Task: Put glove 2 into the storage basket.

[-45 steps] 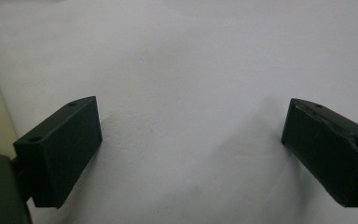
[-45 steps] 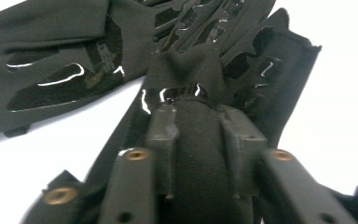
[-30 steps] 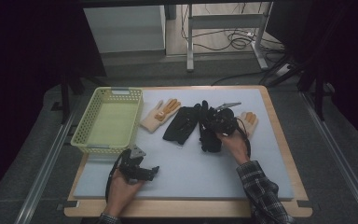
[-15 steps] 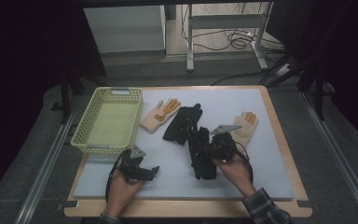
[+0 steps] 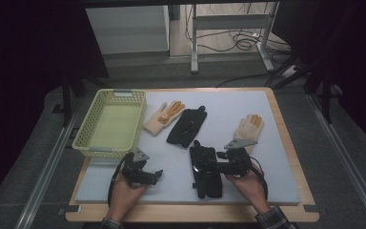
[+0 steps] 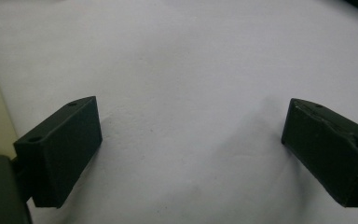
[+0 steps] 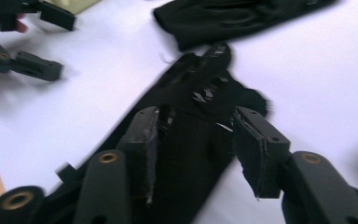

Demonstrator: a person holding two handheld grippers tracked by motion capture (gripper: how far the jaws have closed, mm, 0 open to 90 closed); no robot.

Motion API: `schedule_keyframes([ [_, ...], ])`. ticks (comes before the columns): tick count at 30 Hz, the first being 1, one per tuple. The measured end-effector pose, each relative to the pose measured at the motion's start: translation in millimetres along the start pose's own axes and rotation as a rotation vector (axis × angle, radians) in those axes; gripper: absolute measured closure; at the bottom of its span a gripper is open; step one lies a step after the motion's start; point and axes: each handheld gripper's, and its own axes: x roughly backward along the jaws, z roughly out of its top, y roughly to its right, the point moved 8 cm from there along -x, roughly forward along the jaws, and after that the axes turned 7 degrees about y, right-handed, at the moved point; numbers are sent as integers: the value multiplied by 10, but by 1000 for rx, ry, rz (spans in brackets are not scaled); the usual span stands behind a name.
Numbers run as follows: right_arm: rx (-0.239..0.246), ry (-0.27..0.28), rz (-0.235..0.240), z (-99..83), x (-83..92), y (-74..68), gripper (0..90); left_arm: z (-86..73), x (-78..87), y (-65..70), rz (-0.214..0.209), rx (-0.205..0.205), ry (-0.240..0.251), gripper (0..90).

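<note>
Dragged toward me since 1 s ago: the black fabric glove nearest me was up beside the other black glove, now it lies lengthwise near the front edge of the pale grey foam mat, w/ my right gripper on it. My left hasn't shifted.

Big to small. Mat covers most of the wooden table. Light green plastic basket w/ lattice walls sits at the mat's far-left corner. Second black glove lies mid-mat, well apart from the one I pulled; in the right gripper view it's at the top. Cream knit glove w/ orange fingertips is just beside it on the basket side. Another cream-and-orange glove is over to the right, just past my right hand.

Right gripper view: jaws partly apart, straddling the pulled glove, its cloth between the pads; can't tell if it's pinched.

Left gripper, held in my left hand, near the basket's front corner. Left gripper view: jaws wide apart, bare mat between them.
</note>
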Motion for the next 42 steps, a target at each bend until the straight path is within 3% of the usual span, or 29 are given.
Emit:
schedule_keyframes([
  [5, 21, -39, -14, -184, 102, 95, 703, 0, 0, 0, 0, 0, 0, 50],
  [8, 28, -11, -11, -260, 151, 87, 707, 0, 0, 0, 0, 0, 0, 50],
  [12, 14, 38, -11, -236, 222, 84, 637, 0, 0, 0, 0, 0, 0, 50],
  [14, 9, 44, -5, -174, 275, 75, 584, -1, 1, 0, 0, -1, -1, 50],
  [17, 25, 45, -13, -140, 296, 75, 573, -3, 3, -3, -1, -5, -4, 51],
  [19, 36, 32, -29, -144, 297, 100, 577, -3, 3, -4, 0, -5, -4, 51],
  [21, 31, 9, -35, -200, 279, 126, 637, 0, 1, -1, 0, -1, -1, 51],
  [24, 29, -38, -29, -368, 226, 134, 690, 0, 0, 0, 0, 0, 0, 50],
  [31, 41, -65, 28, -547, 136, -67, 695, 0, -1, 1, 0, 0, 1, 51],
  [36, 50, -65, 61, -544, 94, -204, 695, 1, -1, 1, 0, 0, 2, 51],
  [42, 37, -33, 42, -399, 152, -99, 653, 0, 0, 0, 0, 0, 0, 50],
])
